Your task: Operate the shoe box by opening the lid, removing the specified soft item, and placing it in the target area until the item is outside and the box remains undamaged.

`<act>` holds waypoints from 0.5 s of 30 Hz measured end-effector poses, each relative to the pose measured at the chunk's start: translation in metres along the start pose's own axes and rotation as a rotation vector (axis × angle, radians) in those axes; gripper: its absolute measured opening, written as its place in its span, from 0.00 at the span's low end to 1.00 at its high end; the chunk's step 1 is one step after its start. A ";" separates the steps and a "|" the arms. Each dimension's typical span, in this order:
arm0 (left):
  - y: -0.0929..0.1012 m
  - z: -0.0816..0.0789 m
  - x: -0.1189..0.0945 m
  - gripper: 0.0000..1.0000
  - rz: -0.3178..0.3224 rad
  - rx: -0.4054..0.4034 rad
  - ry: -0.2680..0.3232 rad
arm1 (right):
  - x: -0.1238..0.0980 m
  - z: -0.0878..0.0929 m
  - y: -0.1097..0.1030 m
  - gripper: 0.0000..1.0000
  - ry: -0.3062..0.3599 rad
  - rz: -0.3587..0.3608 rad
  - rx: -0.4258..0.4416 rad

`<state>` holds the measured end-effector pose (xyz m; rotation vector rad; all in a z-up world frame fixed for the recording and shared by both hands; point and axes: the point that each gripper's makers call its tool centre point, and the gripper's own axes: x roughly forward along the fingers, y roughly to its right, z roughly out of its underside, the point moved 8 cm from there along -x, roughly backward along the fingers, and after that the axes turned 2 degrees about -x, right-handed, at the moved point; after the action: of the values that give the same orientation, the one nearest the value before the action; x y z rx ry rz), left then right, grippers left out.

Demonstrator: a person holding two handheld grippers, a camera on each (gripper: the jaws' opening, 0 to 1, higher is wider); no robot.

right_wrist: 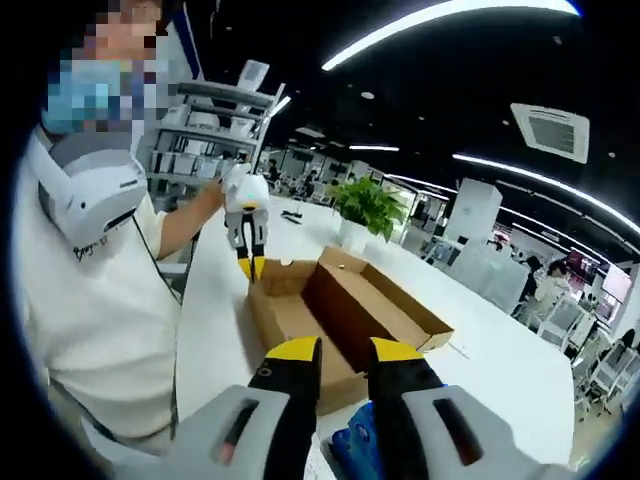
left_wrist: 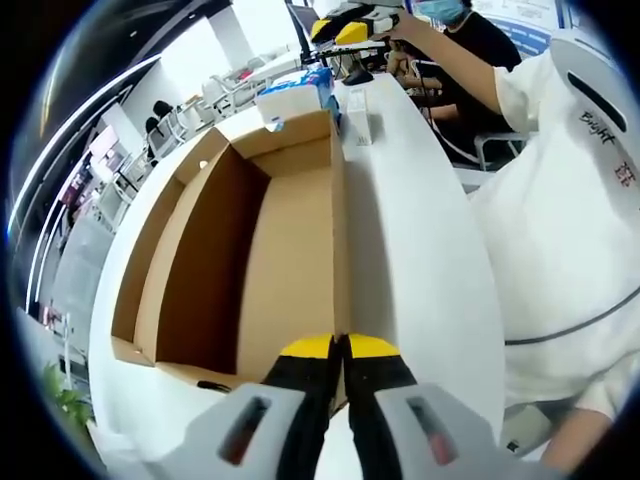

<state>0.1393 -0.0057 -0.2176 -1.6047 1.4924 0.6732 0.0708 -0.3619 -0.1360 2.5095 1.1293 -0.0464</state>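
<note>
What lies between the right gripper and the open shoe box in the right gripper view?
Only a short stretch of bare white table separates the right gripper from the shoe box; a blue item sits lower, under the jaws.

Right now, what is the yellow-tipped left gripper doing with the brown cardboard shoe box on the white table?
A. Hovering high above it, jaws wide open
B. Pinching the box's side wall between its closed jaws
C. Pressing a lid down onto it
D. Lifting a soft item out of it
B: the left gripper is closed on the top edge of the brown cardboard shoe box's side wall; the box stands open on the white table.
</note>
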 end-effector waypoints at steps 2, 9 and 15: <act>0.000 0.000 0.000 0.02 0.000 -0.003 0.002 | -0.001 0.001 0.001 0.18 0.027 0.037 0.042; 0.000 0.000 0.000 0.02 -0.004 -0.002 0.008 | -0.012 0.004 0.006 0.17 0.114 0.239 0.168; 0.000 0.002 0.000 0.02 -0.001 -0.016 0.023 | -0.018 0.006 0.008 0.21 0.150 0.418 0.320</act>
<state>0.1393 -0.0045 -0.2188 -1.6306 1.5064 0.6695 0.0657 -0.3816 -0.1354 3.0309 0.6671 0.0832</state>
